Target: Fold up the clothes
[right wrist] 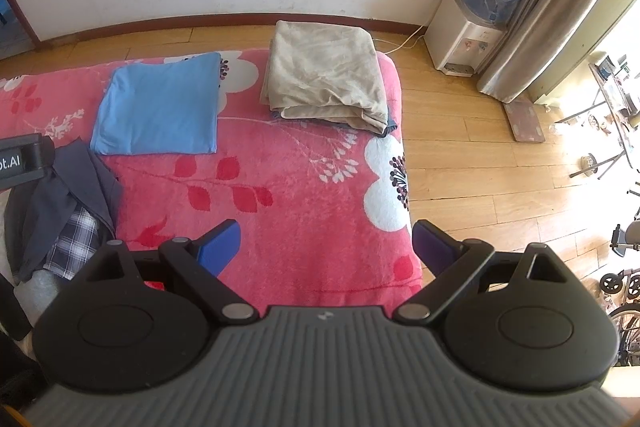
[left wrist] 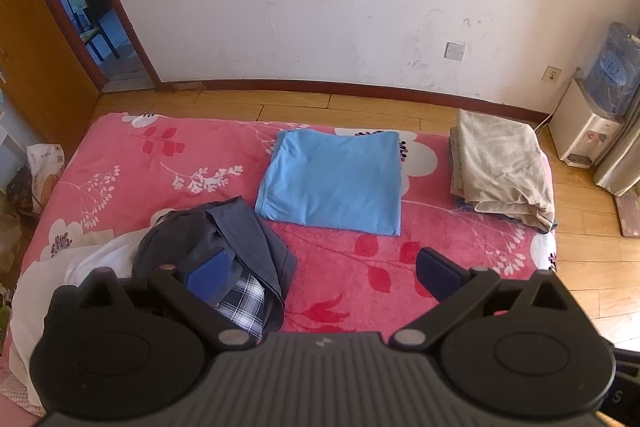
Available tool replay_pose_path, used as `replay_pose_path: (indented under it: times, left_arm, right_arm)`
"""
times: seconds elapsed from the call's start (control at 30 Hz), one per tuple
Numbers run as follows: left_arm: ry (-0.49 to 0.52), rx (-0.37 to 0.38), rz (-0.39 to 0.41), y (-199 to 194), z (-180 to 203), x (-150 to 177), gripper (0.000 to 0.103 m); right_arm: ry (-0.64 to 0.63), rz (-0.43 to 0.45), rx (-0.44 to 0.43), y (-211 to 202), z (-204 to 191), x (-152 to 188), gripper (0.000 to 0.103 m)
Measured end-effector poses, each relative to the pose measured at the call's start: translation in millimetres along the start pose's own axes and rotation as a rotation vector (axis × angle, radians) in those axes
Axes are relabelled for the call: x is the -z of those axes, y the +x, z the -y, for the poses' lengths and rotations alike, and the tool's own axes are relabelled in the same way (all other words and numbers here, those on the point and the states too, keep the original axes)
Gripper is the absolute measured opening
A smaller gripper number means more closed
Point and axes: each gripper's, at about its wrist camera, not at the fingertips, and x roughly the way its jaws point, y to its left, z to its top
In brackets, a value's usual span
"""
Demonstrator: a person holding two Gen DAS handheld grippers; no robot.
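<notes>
Tongs [left wrist: 324, 273] [right wrist: 326, 247] 2, spread | unfolded heap [left wrist: 224, 251] 1 | folded stacks [left wrist: 334, 181] [left wrist: 500, 169] 2

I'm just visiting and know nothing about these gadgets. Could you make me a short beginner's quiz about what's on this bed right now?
1. True or false: the blue shirt is already folded flat on the pink blanket.
2. Which pile still needs folding? A) the beige stack B) the dark clothes C) the blue shirt
3. Fill in: both the left gripper and the right gripper are ____ and hold nothing.

Key: 1 true; 2 B, the dark clothes lie crumpled with a checked piece showing; 3 open.
</notes>
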Motion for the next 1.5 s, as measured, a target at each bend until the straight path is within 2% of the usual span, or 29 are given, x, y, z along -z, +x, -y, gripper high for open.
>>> replay_pose_path:
  times: [0.9, 1.5]
  left_arm:
    - [-0.001, -0.007, -0.037, 7.9, -5.3, -0.3, 0.1]
    - [0.018, -0.014, -0.032, 6.4, -1.7, 0.8, 0.101]
  right_arm:
    - [-0.006, -0.012, -0.001, 3.0, -4.2, -2.2, 0.093]
    - [0.0, -0.013, -0.016, 4.2, -3.1, -2.2, 0.093]
